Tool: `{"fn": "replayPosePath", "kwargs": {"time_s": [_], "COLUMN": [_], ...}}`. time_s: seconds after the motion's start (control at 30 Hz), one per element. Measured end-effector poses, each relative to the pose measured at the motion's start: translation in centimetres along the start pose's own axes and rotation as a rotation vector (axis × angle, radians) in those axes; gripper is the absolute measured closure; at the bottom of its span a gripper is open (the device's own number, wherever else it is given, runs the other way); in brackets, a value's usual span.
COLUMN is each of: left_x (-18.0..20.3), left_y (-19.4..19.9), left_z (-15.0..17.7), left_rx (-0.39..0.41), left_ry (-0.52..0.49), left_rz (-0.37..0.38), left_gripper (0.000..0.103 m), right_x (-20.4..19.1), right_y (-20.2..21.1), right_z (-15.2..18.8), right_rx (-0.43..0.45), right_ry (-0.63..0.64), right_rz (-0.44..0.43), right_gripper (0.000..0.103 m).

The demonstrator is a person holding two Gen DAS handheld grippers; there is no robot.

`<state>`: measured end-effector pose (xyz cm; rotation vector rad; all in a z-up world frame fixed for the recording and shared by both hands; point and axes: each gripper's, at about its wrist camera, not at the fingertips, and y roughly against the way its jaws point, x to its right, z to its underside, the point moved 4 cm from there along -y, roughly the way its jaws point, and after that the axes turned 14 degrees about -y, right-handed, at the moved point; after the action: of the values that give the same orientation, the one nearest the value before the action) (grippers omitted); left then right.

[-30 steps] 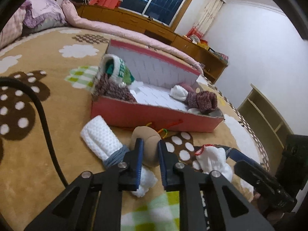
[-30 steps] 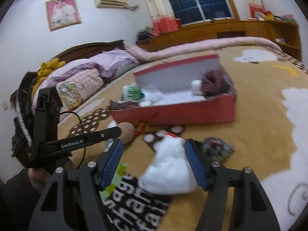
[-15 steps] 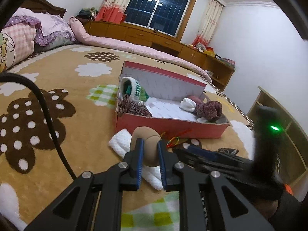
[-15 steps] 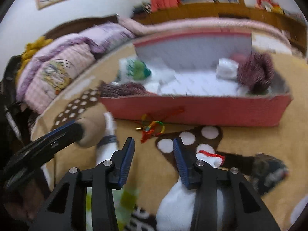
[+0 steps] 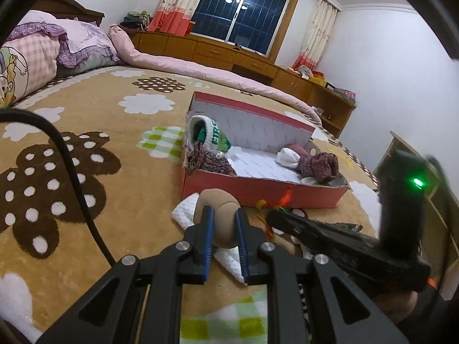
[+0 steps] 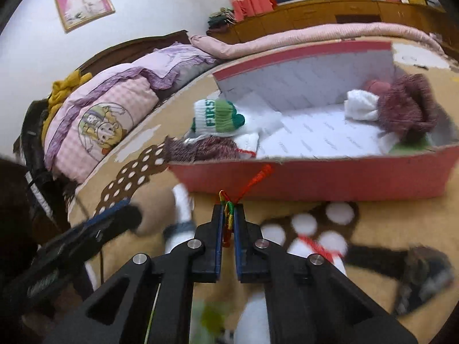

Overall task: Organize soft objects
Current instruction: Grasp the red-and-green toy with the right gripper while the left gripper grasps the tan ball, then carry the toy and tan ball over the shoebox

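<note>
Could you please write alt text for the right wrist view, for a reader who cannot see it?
The right gripper is shut on a colourful braided cord on a tan patterned blanket, its jaws having just closed. Just beyond lies an open red box holding a green and white knit hat and other knitwear.

White walls (image 5: pixel 387 66) enclosed a bed under a tan flower-patterned blanket (image 5: pixel 94 120), with pink pillows (image 5: pixel 37 54) at upper left, a dark window (image 5: pixel 241 23) flanked by orange-hemmed curtains (image 5: pixel 169 5) at top centre, and low wooden cabinets (image 5: pixel 218 54) beneath it.
</note>
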<state>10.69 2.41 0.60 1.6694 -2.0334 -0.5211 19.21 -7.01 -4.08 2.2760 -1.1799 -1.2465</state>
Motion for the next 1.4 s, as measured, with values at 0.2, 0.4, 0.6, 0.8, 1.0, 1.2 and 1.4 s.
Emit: {"fn": "replayPosePath", "kwargs": {"time_s": [0.2,0.4,0.6,0.8,1.0,1.2,1.4], "left_x": [0.7,2.0,2.4,1.8,1.9,1.4,0.7], "left_y": [0.4,0.8,0.3,0.7,2.2,4.1,4.3], "left_z": [-0.4,-0.5,-0.1,-0.3,-1.4,-3.5,-5.7], "left_rx": [0.021,0.043,0.020,0.038,0.082,0.131,0.166], "left_ry": [-0.007,-0.050,-0.063,-0.051,-0.063,-0.067,-0.100], "left_rz": [0.028,0.042,0.049,0.045,0.037,0.007,-0.039], "left_gripper": [0.087,0.087,0.087,0.087,0.087,0.087,0.087], "right_x": [1.5,3.6,6.0,6.0,4.5,2.1,0.8], "right_y": [6.4,13.0,14.2,13.6,14.6,15.5,16.5], "right_z": [0.9,-0.5,-1.3,-1.1,-1.8,-3.8,-6.8], "right_rx": [0.068,0.221,0.248,0.234,0.268,0.279,0.357], "right_ry": [-0.023,-0.024,-0.074,-0.065,-0.037,0.044,0.140], "right_rz": [-0.008,-0.024,0.027,0.034,0.000,-0.026,-0.011], "right_gripper": [0.095,0.095,0.095,0.095,0.095,0.095,0.095]}}
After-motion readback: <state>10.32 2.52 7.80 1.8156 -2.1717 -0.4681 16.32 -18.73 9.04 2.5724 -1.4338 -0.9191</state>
